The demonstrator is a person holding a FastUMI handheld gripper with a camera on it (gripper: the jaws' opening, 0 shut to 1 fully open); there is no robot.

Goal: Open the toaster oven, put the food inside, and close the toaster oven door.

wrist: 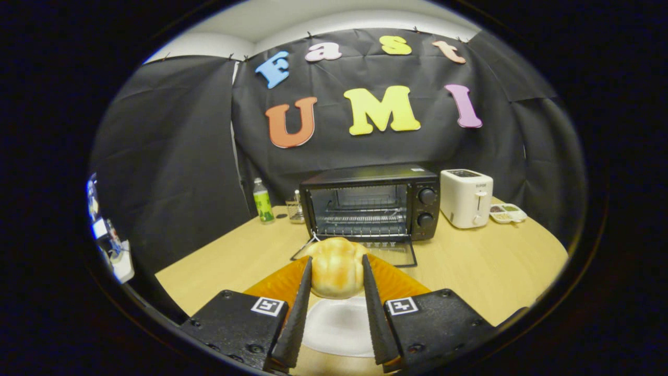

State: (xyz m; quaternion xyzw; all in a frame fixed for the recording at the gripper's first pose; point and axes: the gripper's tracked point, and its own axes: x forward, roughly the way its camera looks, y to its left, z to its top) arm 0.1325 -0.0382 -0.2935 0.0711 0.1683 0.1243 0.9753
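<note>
A golden bread roll [336,266] sits between my two fingers, and both press on its sides, so my gripper [336,269] is shut on it. Under the roll lies an orange plate [276,286] with a white centre [339,324]; I cannot tell whether the roll is lifted off it. Beyond the fingers stands the black toaster oven [373,203] with its glass door [396,253] dropped flat onto the table. Its wire rack [362,222] is visible inside. Two knobs [427,207] are on its right side.
A white toaster [465,197] stands right of the oven, with a small divided dish [506,213] beside it. A green-labelled bottle [262,201] and a small clear container [295,210] stand left of the oven. The wooden table [485,266] stretches around.
</note>
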